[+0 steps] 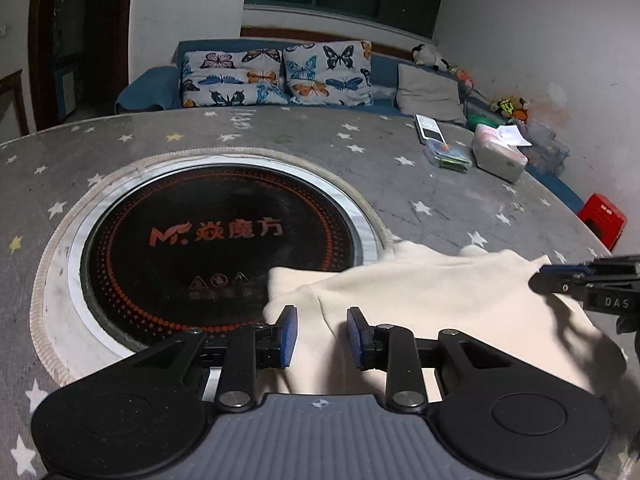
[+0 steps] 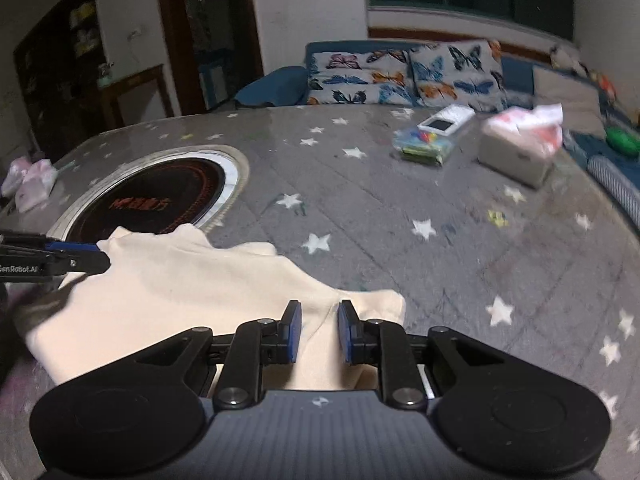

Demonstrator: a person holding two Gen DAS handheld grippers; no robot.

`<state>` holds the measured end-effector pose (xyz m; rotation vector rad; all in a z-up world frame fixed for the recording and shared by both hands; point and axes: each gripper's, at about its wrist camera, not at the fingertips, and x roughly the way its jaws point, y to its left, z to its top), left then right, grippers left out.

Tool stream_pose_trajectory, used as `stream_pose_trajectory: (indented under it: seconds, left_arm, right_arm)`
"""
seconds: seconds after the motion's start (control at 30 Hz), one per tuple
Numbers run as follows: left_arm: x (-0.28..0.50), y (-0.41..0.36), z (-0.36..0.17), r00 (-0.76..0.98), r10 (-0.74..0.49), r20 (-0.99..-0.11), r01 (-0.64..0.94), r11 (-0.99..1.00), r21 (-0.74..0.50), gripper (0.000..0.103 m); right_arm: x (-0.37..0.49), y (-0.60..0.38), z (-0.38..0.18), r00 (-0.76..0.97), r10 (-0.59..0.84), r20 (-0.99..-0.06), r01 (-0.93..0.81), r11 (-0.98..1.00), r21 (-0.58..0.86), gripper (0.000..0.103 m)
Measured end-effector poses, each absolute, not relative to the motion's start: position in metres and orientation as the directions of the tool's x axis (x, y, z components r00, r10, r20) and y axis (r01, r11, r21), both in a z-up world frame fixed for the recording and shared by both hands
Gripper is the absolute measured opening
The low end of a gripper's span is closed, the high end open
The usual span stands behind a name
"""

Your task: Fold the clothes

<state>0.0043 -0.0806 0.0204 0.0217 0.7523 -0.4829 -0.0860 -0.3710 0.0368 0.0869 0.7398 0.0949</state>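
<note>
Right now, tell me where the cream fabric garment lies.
The cream fabric garment lies on the star-patterned table, overlapping the round black cooktop's near edge, between both grippers.

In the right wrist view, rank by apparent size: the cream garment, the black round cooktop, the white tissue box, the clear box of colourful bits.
1. Cream fabric garment, nearest the camera, which inflates it.
2. Black round cooktop.
3. White tissue box.
4. Clear plastic box of colourful bits.
</note>
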Motion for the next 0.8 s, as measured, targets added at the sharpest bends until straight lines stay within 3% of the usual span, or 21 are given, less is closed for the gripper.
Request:
stream_pose_trajectory:
  seconds: [0.37, 0.8]
  left_arm:
    - [0.009, -0.091, 0.022, 0.642, -0.361, -0.676, 0.404, 0.909, -0.102, 0.032]
    - [-0.012, -0.095, 0.034, 0.659, -0.342, -0.670, 0.403, 0.913, -0.069, 0.061]
  right_arm:
    - [-0.087, -0.368, 0.036, 0.740, 0.108, -0.664, -0.041, 0.992, 0.115, 0.022]
    - [-0.112, -0.339, 0.057, 0.762, 0.144, -0.631, -0.111, 0.990, 0.092, 0.052]
